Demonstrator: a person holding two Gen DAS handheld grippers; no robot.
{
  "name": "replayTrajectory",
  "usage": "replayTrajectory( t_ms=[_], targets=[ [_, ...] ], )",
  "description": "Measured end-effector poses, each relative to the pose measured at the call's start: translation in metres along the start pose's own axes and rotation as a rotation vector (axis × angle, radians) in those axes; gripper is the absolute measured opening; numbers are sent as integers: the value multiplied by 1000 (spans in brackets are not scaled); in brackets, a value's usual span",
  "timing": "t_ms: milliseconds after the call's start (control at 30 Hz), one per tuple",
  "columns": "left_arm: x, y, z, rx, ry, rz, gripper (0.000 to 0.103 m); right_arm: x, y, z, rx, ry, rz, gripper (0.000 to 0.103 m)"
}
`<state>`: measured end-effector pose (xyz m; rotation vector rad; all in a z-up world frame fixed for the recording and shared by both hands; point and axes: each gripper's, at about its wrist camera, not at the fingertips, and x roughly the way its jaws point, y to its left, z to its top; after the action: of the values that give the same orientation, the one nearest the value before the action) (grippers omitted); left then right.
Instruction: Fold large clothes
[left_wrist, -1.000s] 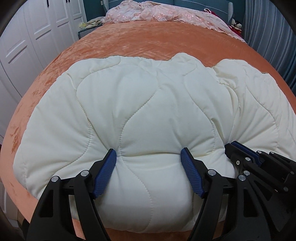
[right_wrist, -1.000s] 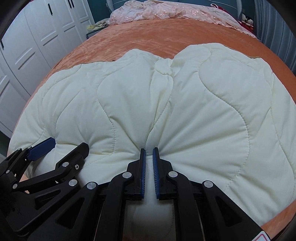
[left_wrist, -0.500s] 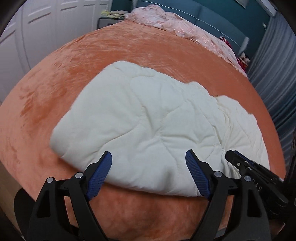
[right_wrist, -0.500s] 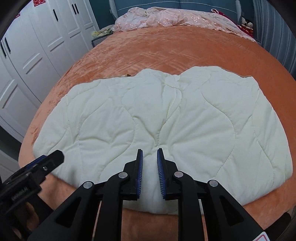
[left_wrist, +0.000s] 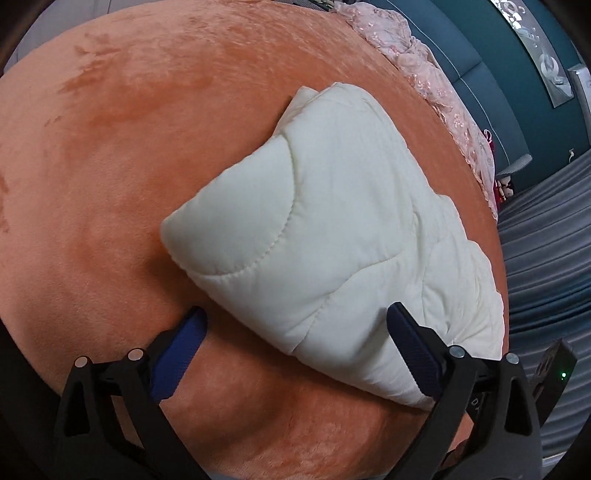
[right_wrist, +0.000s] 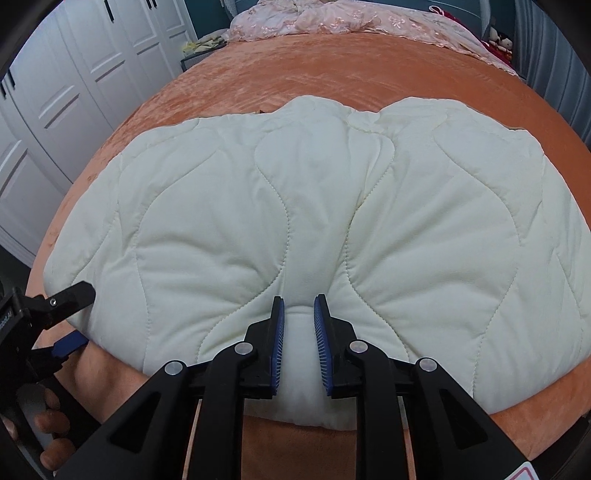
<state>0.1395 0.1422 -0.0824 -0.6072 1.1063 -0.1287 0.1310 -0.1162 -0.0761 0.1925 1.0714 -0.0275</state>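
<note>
A cream quilted padded garment (right_wrist: 314, 221) lies folded on the orange bed cover (right_wrist: 332, 74); it also shows in the left wrist view (left_wrist: 332, 240), seen from its left end. My right gripper (right_wrist: 298, 317) is shut on a pinch of the garment's near edge, with a narrow gap filled by fabric. My left gripper (left_wrist: 295, 328) is open wide and empty, off the garment's near left corner; it shows at the left edge of the right wrist view (right_wrist: 70, 317).
The bed cover (left_wrist: 129, 147) stretches wide to the left and beyond the garment. A pink lace blanket (right_wrist: 332, 18) lies at the head of the bed. White wardrobe doors (right_wrist: 55, 92) stand left; grey curtains (left_wrist: 546, 258) hang right.
My left gripper has let go of the garment, pulled back and swung left so it views the garment from its end. My right gripper stays pinched on the near edge.
</note>
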Motion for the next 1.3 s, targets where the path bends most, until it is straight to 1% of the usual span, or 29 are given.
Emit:
replayTrajectory(
  t_ms=[33,67,100,167,200,267,333,400,500,600,667,833,967,1067,1133,1200,1233,1300],
  targets=[
    [2,-3,2,3,0,-8,85,1,0,0,-4,0,-4,19],
    [4,-8,4,8,11,-33,66,1,1,1,-9,-1,-7,19],
    [5,-11,8,6,24,-48,60,2,2,0,-13,-2,-12,19],
    [-4,-22,10,21,5,-58,37,2,3,-1,-17,-3,-19,19],
    [-12,-30,10,48,-15,-61,30,3,3,-1,-17,-4,-20,19],
    [-30,-47,9,101,-53,-87,24,4,2,-2,-16,-7,-19,19],
    [-47,-71,5,173,-82,-109,20,4,2,-3,-13,-11,-16,19],
    [-62,-101,-2,253,-106,-132,19,3,0,-4,-6,-13,-6,19],
    [-80,-142,-17,379,-134,-151,18,-8,-11,-4,40,-12,41,19],
    [-91,-181,-36,492,-146,-173,18,-28,-35,-10,111,-19,121,19],
    [-93,-202,-47,543,-134,-193,18,-44,-54,-17,144,-32,140,19],
    [-77,-254,-81,681,-89,-206,18,-83,-113,-38,190,-56,90,19],
    [-46,-288,-114,764,-12,-204,18,-105,-166,-58,290,-66,64,19],
    [-15,-308,-150,816,66,-173,18,-118,-194,-71,340,-72,50,19],
    [10,-316,-172,862,107,-118,18,-125,-209,-79,366,-74,36,19],
    [23,-320,-188,893,104,-58,20,-132,-222,-83,389,-80,37,21],
    [23,-319,-191,890,89,-43,22,-137,-226,-83,395,-86,34,23],
    [15,-318,-194,893,68,-48,33,-150,-231,-83,402,-121,26,39]
  ],
)
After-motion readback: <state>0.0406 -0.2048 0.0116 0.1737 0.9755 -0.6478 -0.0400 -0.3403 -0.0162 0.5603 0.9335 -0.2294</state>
